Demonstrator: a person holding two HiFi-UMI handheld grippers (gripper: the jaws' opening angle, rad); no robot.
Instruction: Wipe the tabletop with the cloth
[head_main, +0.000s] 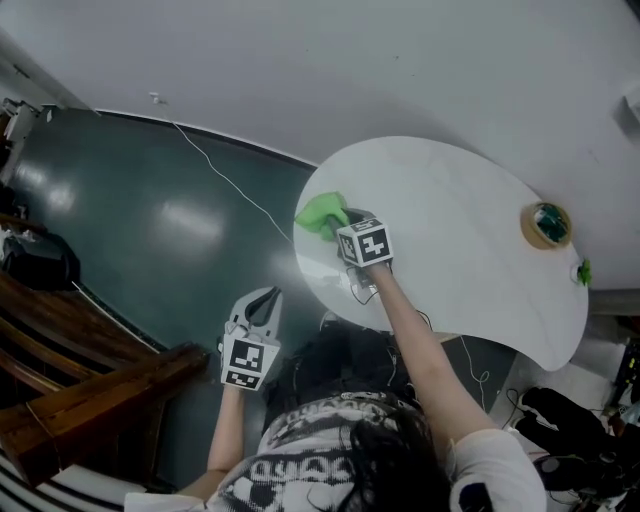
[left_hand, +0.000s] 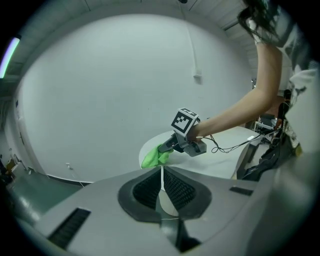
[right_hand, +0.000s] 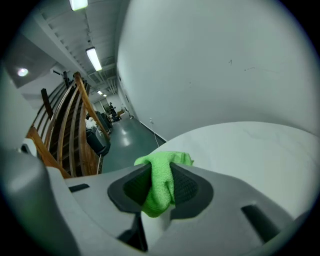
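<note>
The green cloth (head_main: 322, 212) lies bunched at the left end of the white oval table (head_main: 470, 230), pinched in my right gripper (head_main: 335, 222), which is shut on it. In the right gripper view the cloth (right_hand: 165, 159) fills the space between the dark pads (right_hand: 187, 186) and spills forward over the tabletop (right_hand: 260, 150). My left gripper (head_main: 268, 293) hangs off the table over the dark floor, shut with nothing in it. The left gripper view looks across its closed jaws (left_hand: 161, 172) at the right gripper (left_hand: 170, 146), the cloth (left_hand: 156, 157) and the table (left_hand: 225, 145).
A tape roll (head_main: 547, 224) and a small green item (head_main: 583, 270) sit near the table's right end. A white cable (head_main: 225, 175) runs over the floor. A wooden stair rail (head_main: 90, 390) and a black bag (head_main: 40, 262) are at the left; cables and dark gear (head_main: 570, 420) at lower right.
</note>
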